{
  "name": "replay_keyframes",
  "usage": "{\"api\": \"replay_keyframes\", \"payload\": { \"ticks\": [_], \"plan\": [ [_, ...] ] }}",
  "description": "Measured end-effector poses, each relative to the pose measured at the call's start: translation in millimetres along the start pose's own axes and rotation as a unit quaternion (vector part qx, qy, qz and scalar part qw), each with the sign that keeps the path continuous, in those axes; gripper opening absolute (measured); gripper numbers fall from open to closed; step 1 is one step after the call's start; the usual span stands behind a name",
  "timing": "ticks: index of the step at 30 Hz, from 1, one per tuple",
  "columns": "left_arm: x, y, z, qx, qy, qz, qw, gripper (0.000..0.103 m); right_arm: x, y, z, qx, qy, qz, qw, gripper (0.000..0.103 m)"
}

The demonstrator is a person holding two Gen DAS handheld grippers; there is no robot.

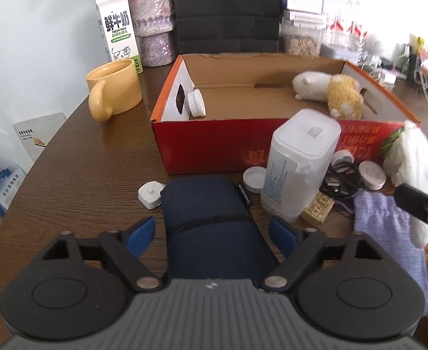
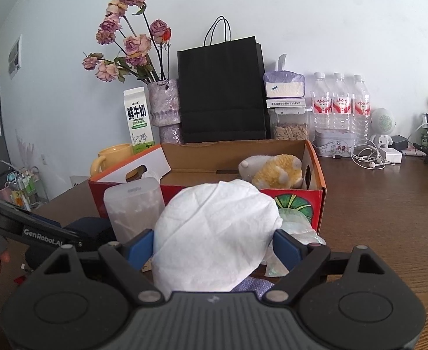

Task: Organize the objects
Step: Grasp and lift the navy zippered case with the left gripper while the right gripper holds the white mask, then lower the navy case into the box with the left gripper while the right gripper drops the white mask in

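Note:
My left gripper [image 1: 213, 234] stands open astride a navy fabric pouch [image 1: 211, 218] on the brown table; a narrow gap shows between each blue pad and the pouch. My right gripper [image 2: 214, 245] is shut on a white soft bundle [image 2: 214, 230], held above the table just in front of the red cardboard box [image 2: 298, 201]. In the left wrist view the bundle [image 1: 412, 157] hangs at the right. The open box [image 1: 214, 143] holds a plush toy [image 1: 327, 93] and a small white jar [image 1: 196, 102].
A frosted plastic container [image 1: 298, 163] leans before the box, with white caps [image 1: 253, 176], a black cable [image 1: 342, 180], a tan packet [image 1: 317, 208] and a lilac cloth [image 1: 389, 227]. A yellow mug [image 1: 114, 90], milk carton [image 1: 119, 29], vase, black bag [image 2: 221, 93] and water bottles [image 2: 340, 102] stand behind.

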State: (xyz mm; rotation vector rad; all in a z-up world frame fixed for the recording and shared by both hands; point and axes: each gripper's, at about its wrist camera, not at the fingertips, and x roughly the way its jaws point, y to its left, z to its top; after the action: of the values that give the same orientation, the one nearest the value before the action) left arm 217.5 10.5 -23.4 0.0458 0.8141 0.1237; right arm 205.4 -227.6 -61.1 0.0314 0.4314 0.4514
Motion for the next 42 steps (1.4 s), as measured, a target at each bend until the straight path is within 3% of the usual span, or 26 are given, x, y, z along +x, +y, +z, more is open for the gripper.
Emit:
{"api": "replay_keyframes", "payload": {
  "ticks": [5,6,10,27,35,42],
  "plan": [
    [10.8,-5.3,-0.4,-0.011,0.014,0.022,0.9996,0.088,0.9,0.0,-0.1,0.001,0.002,0.000,1.000,0.088],
    [11.8,-5.3,-1.2,-0.012,0.013,0.021,0.9996,0.076,0.9,0.0,-0.3,0.001,0.002,0.000,1.000,0.088],
    [6.5,-3.2,-5.0,-0.009,-0.002,0.006,0.9999,0.067,1.6,-0.1,-0.5,0.002,0.004,0.000,1.000,0.088],
    [-52.2,24.0,8.8,-0.033,-0.111,-0.017,0.9931,0.066,-3.8,5.1,8.0,-0.010,-0.015,-0.010,1.000,0.087],
    [-59.1,21.7,41.5,-0.039,-0.156,-0.048,0.9859,0.066,-3.7,10.1,45.3,-0.031,-0.043,-0.017,0.998,0.087],
    [-40.2,16.7,75.0,-0.044,-0.176,-0.074,0.9806,0.066,26.5,13.0,83.2,-0.052,-0.046,-0.022,0.997,0.087]
  ]
}}
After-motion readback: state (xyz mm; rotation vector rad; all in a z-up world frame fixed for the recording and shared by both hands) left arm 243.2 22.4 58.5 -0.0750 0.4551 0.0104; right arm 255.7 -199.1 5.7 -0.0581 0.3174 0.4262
